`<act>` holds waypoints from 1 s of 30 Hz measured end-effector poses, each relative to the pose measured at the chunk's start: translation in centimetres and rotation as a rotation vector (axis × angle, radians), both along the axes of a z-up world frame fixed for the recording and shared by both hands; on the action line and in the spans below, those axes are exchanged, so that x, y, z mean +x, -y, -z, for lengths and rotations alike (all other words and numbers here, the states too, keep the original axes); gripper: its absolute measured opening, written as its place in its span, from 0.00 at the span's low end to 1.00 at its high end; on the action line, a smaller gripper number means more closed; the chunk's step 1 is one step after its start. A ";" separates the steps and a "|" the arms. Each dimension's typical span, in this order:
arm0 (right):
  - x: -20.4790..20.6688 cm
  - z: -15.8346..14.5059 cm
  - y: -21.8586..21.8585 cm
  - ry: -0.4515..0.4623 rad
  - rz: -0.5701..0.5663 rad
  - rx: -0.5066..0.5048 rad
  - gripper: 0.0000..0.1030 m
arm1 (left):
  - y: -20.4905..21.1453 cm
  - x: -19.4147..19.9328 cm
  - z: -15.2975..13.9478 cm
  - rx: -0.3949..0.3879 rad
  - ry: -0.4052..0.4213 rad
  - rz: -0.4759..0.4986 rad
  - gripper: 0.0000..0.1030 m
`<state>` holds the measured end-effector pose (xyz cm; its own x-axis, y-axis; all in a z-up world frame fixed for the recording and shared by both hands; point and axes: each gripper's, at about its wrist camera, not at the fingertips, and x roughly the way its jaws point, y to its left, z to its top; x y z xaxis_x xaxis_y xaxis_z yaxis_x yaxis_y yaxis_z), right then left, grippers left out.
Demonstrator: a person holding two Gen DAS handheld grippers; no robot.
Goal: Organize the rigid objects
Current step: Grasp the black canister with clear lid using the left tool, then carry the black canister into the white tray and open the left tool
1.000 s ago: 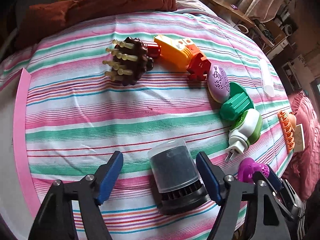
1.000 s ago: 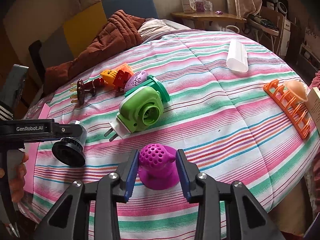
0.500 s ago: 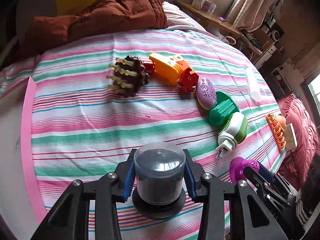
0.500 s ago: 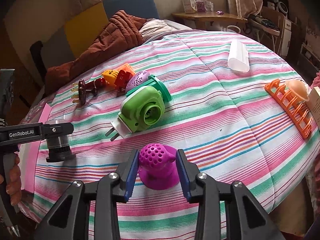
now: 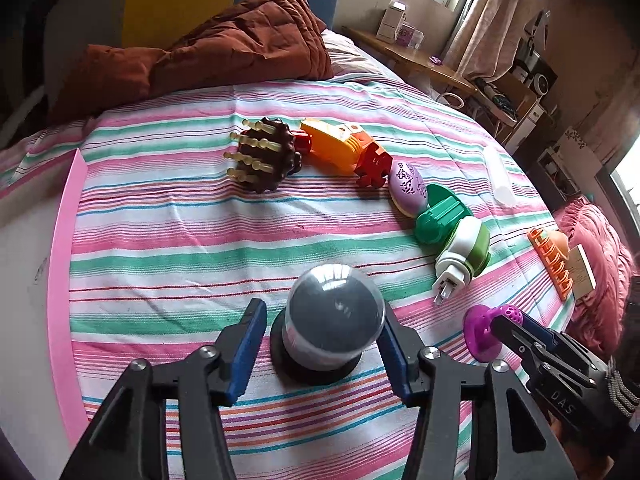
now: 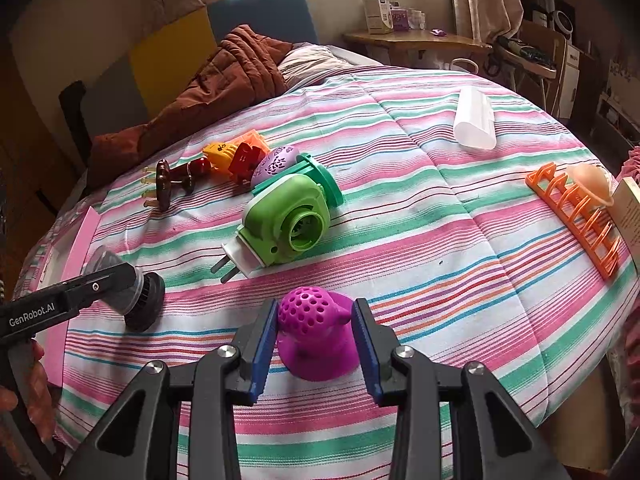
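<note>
A clear-capped dark canister (image 5: 334,320) stands upright on its black base on the striped bedspread (image 5: 180,248). My left gripper (image 5: 320,316) straddles it with its jaws opening: a gap shows at the left pad, the right pad is close to the cap. From the right wrist view the canister (image 6: 142,296) shows at the left edge. My right gripper (image 6: 315,316) is shut on a purple perforated dome piece (image 6: 316,340), which rests low on the bedspread.
A curved row lies beyond: brown pronged brush (image 5: 266,154), orange toy (image 5: 340,146), purple egg (image 5: 408,188), green cap (image 5: 440,220), green-white plug-in (image 5: 466,256). A white case (image 6: 474,124) and an orange rack (image 6: 576,208) lie right. A brown blanket (image 5: 224,56) is heaped at the back.
The canister lay on its side between wide jaws; the left gripper closed on it, stood it upright, and its jaws have now parted. The right gripper and purple piece kept still.
</note>
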<state>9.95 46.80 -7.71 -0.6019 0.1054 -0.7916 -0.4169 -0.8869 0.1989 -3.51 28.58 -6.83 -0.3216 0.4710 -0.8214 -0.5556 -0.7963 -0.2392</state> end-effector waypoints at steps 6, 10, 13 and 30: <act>0.0 0.0 0.1 -0.007 -0.003 0.012 0.36 | -0.3 0.1 -0.3 -0.001 -0.022 0.029 0.43; 0.1 -0.1 0.2 -0.006 -0.003 0.018 0.36 | 0.0 0.4 -0.5 -0.019 -0.057 0.036 0.42; 0.2 -0.5 0.7 -0.023 -0.011 0.029 0.36 | 1.2 0.2 -0.9 0.007 -0.037 0.018 0.42; -2.7 -2.6 7.8 -0.067 -0.145 -0.026 0.36 | 14.1 -5.0 -5.3 0.057 -0.095 -0.177 0.42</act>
